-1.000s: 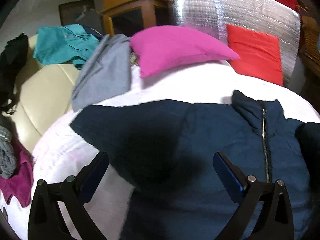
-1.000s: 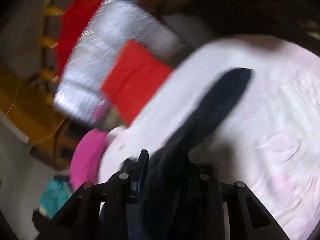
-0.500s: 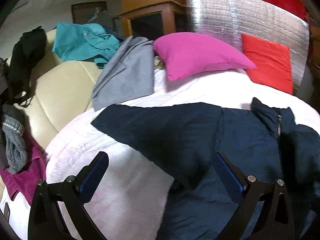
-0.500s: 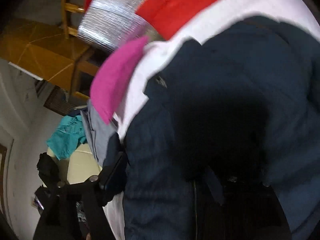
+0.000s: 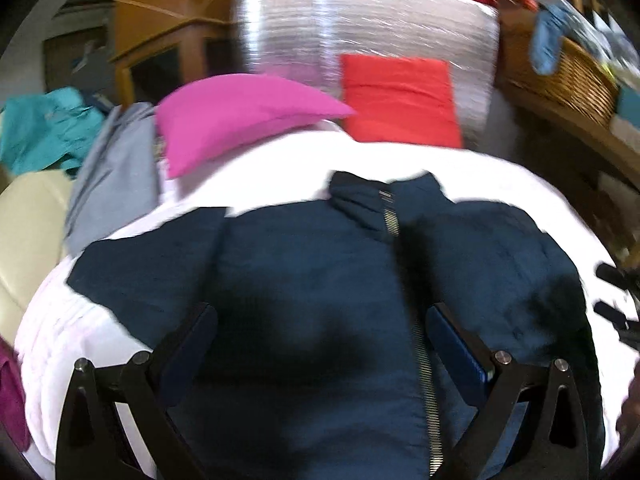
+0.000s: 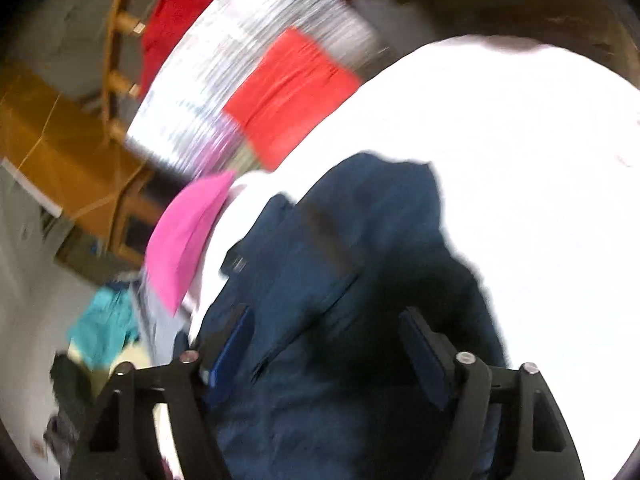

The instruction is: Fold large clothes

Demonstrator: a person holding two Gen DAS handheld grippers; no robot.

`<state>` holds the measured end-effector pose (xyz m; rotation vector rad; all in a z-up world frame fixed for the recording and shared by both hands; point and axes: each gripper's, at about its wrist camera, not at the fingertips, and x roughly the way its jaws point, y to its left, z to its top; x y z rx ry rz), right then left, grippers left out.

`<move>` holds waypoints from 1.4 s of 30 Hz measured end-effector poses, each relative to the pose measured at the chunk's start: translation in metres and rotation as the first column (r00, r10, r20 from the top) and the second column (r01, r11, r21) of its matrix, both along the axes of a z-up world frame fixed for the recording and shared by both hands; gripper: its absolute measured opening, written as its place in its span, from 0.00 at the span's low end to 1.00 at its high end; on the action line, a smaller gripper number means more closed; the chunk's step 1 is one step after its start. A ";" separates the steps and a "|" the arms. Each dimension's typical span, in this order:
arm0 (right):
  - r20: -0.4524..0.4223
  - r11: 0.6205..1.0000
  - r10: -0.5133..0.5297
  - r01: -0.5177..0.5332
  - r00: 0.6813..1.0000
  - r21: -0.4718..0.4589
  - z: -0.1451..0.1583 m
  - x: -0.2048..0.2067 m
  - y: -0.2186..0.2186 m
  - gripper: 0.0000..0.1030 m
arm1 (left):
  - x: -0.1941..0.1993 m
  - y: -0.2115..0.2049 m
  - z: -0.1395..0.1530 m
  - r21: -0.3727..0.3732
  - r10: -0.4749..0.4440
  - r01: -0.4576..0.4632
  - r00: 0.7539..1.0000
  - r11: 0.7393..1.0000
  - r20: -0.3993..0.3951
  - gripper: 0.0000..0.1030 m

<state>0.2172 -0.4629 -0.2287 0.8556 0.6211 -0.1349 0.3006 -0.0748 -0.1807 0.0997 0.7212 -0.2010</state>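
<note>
A navy zip jacket (image 5: 304, 280) lies front up on the white bed cover (image 5: 400, 160), collar toward the pillows, its left sleeve stretched out to the left. My left gripper (image 5: 320, 316) hovers open over the jacket's chest, the zipper (image 5: 424, 380) running just inside its right finger. In the right wrist view the jacket (image 6: 360, 240) fills the lower middle, bunched in folds. My right gripper (image 6: 326, 314) hangs over that cloth with its jaws closing; the fabric lies under and between the pads, and they do not press on it.
A pink pillow (image 5: 240, 112) and a red pillow (image 5: 400, 100) lean at the head of the bed against a silver foil panel (image 5: 360, 20). Grey (image 5: 116, 168) and teal (image 5: 44, 128) garments lie at the left by a cream cushion (image 5: 28, 220). A wicker basket (image 5: 560, 76) sits on a shelf at the right.
The right gripper, shut on dark cloth a second ago, has let it go and stands wide over the jacket. The left gripper has swung right, so the zipper is now between its fingers.
</note>
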 end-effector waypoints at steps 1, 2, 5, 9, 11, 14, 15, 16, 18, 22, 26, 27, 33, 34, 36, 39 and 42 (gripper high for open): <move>-0.018 1.000 -0.024 0.024 1.000 -0.007 -0.001 0.002 -0.007 0.68 | 0.000 -0.011 -0.004 0.005 -0.020 0.020 1.000 1.000 -0.016 1.00; -0.037 0.999 -0.048 0.047 0.998 -0.009 -0.006 0.008 -0.018 0.64 | -0.001 -0.022 -0.008 0.015 -0.039 0.040 0.999 0.999 -0.030 1.00; -0.081 0.997 -0.076 0.077 0.994 0.015 -0.018 0.020 -0.035 0.54 | -0.001 -0.058 -0.016 0.075 -0.062 0.065 0.997 0.995 -0.043 1.00; -0.133 0.995 -0.040 0.051 0.990 0.082 -0.034 0.033 -0.043 0.51 | 0.003 -0.107 -0.024 0.162 -0.089 0.096 0.995 0.982 -0.051 1.00; -0.142 0.996 -0.029 0.040 0.989 0.076 -0.033 0.040 -0.039 0.50 | 0.012 -0.129 -0.029 0.207 -0.090 0.100 0.994 0.973 -0.058 1.00; -0.142 0.995 -0.017 0.032 0.990 0.097 -0.034 0.039 -0.037 0.50 | 0.025 -0.151 -0.036 0.258 -0.077 0.089 0.996 0.962 -0.055 1.00; -0.149 0.993 -0.014 0.031 0.989 0.112 -0.035 0.040 -0.038 0.50 | 0.029 -0.155 -0.039 0.285 -0.064 0.077 0.997 0.955 -0.052 1.00; -0.153 0.992 -0.013 0.032 0.988 0.119 -0.035 0.045 -0.033 0.50 | 0.032 -0.156 -0.040 0.295 -0.054 0.069 0.997 0.953 -0.058 1.00; -0.160 0.989 -0.012 0.035 0.987 0.141 -0.038 0.046 -0.035 0.50 | 0.041 -0.153 -0.040 0.277 -0.035 0.058 0.996 0.959 -0.084 0.98; -0.162 0.988 -0.005 0.030 0.987 0.152 -0.039 0.038 -0.036 0.50 | 0.052 -0.144 -0.037 0.199 -0.065 0.092 0.988 0.976 -0.138 0.52; -0.156 0.988 0.000 0.024 0.988 0.150 -0.038 0.034 -0.035 0.50 | 0.056 -0.127 -0.028 0.143 -0.064 0.087 0.986 0.986 -0.153 0.29; -0.155 0.988 0.000 0.024 0.988 0.150 -0.038 0.034 -0.035 0.50 | 0.057 -0.118 -0.023 0.135 -0.052 0.073 0.987 0.988 -0.154 0.27; -0.163 0.988 -0.011 0.035 0.987 0.149 -0.041 0.030 -0.037 0.50 | 0.054 -0.052 0.003 0.137 0.063 -0.047 0.992 0.989 -0.113 0.24; -0.166 0.988 -0.014 0.039 0.986 0.148 -0.041 0.031 -0.036 0.50 | 0.054 -0.038 0.005 0.127 0.082 -0.066 0.989 0.990 -0.126 0.24; -0.167 0.988 -0.021 0.045 0.986 0.145 -0.040 0.030 -0.034 0.50 | 0.052 -0.008 0.008 0.120 0.138 -0.121 0.980 0.985 -0.146 0.24; -0.173 0.994 -0.046 0.062 0.984 0.086 -0.032 0.028 -0.030 0.50 | 0.045 0.015 0.008 0.084 0.172 -0.160 0.970 0.984 -0.174 0.35; -0.118 0.995 -0.101 0.099 0.988 -0.021 -0.010 0.020 -0.026 0.50 | 0.037 0.000 0.009 0.100 0.155 -0.141 0.977 0.985 -0.147 0.71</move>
